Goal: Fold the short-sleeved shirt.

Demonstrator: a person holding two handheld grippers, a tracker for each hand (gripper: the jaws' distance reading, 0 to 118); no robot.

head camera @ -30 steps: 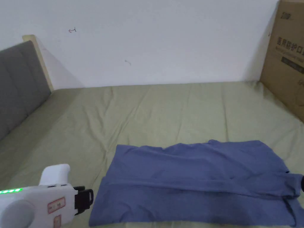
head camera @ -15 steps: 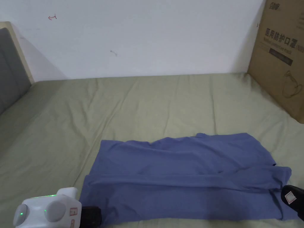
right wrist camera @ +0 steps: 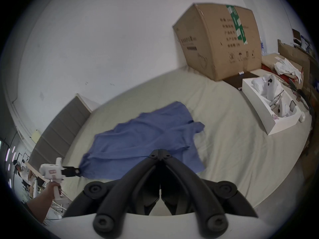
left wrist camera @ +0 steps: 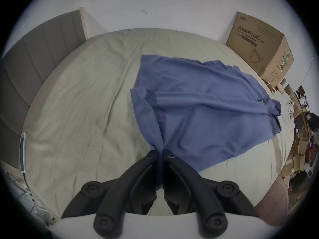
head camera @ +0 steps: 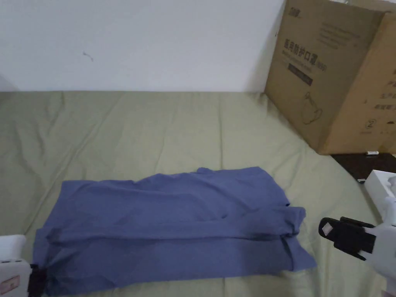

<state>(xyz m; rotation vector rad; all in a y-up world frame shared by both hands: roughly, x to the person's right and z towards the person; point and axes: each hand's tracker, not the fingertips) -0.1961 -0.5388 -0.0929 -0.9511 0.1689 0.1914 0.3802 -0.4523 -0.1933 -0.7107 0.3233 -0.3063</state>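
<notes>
A: Shirt location?
B: The blue shirt (head camera: 166, 228) lies partly folded on the bed (head camera: 154, 127). The left gripper (left wrist camera: 160, 152) pinches its near left corner.

A: Right gripper?
B: The right gripper (right wrist camera: 160, 152) has its jaws together, empty, just off the shirt's right end.

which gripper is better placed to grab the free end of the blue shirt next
Right. The right hand-held gripper sits shut and empty just off the shirt's loose end, while the left hand-held gripper is already clamped on the opposite corner.
</notes>
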